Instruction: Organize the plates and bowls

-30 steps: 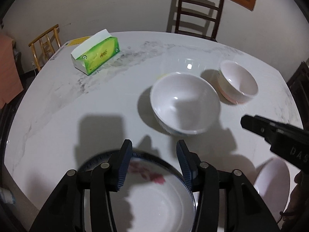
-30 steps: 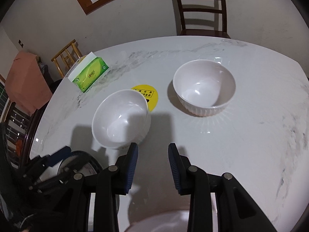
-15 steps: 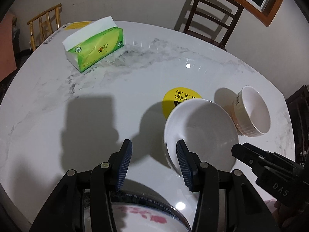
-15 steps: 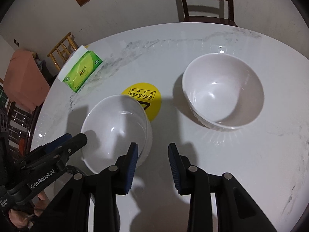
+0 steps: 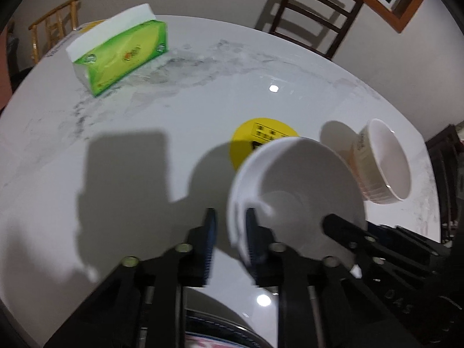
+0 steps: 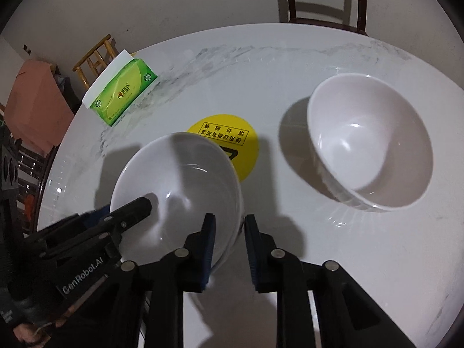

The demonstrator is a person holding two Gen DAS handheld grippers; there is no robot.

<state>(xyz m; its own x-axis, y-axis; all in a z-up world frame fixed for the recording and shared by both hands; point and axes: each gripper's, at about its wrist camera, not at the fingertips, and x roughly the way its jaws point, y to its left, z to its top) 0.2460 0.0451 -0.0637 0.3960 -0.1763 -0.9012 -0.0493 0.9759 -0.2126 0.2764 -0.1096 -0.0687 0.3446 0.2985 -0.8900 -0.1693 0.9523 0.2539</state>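
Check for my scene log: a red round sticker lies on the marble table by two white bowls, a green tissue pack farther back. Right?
No: the right wrist view shows the sticker is yellow, not red. Table, near bowl, far bowl and tissue pack are as stated.

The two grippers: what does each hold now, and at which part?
Both have just closed on the near white bowl: left gripper on its left rim, right gripper on its right rim.

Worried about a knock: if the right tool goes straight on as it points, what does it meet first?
The near bowl: its rim already sits between the right tool's jaws, which have just been closing. Past that, probably the table.
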